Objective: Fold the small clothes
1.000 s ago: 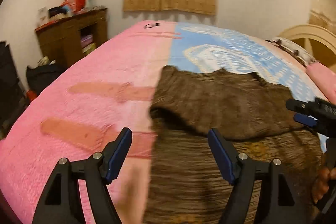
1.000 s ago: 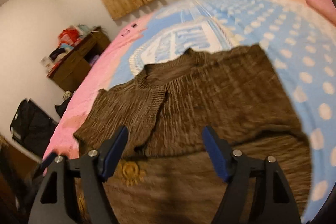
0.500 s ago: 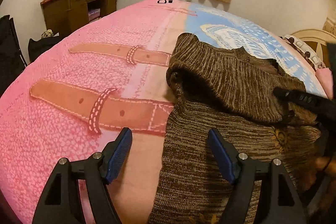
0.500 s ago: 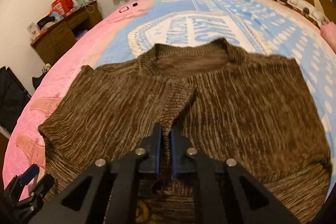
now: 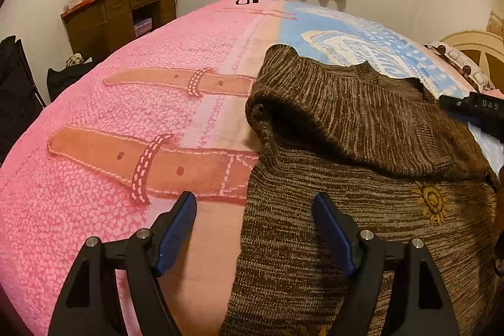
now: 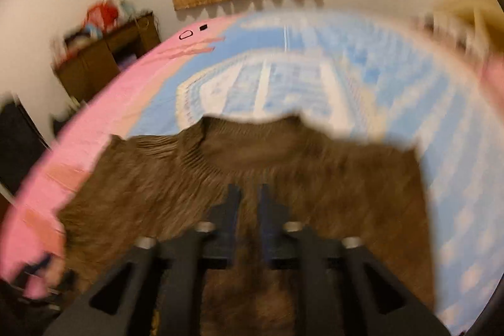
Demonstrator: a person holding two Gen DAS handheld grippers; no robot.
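Note:
A brown knitted sweater (image 5: 362, 210) with a yellow sun emblem (image 5: 431, 203) lies flat on the bed, one sleeve (image 5: 346, 115) folded across its chest. My left gripper (image 5: 255, 229) hovers open over the sweater's left side edge near the hem, its jaws still widening, with the edge below the gap and nothing gripped. In the blurred right wrist view, my right gripper (image 6: 250, 207) sits over the sweater (image 6: 330, 194) below the collar (image 6: 252, 153). Its jaws are opening, a narrow gap showing, and no fabric is pinched. The right gripper's tip (image 5: 472, 109) shows at the left view's right edge.
The bedspread is pink (image 5: 94, 178) on the left and blue (image 5: 346, 37) on the right. A cluttered wooden desk (image 5: 119, 18) stands by the far wall, dark bags (image 5: 19, 90) beside it. A cream headboard (image 5: 472, 49) and pillows are at the right.
The right gripper went from wide open to shut at the folded sleeve's cuff, and now its jaws have parted while it moves, blurring its view. The left gripper dropped closer to the bed.

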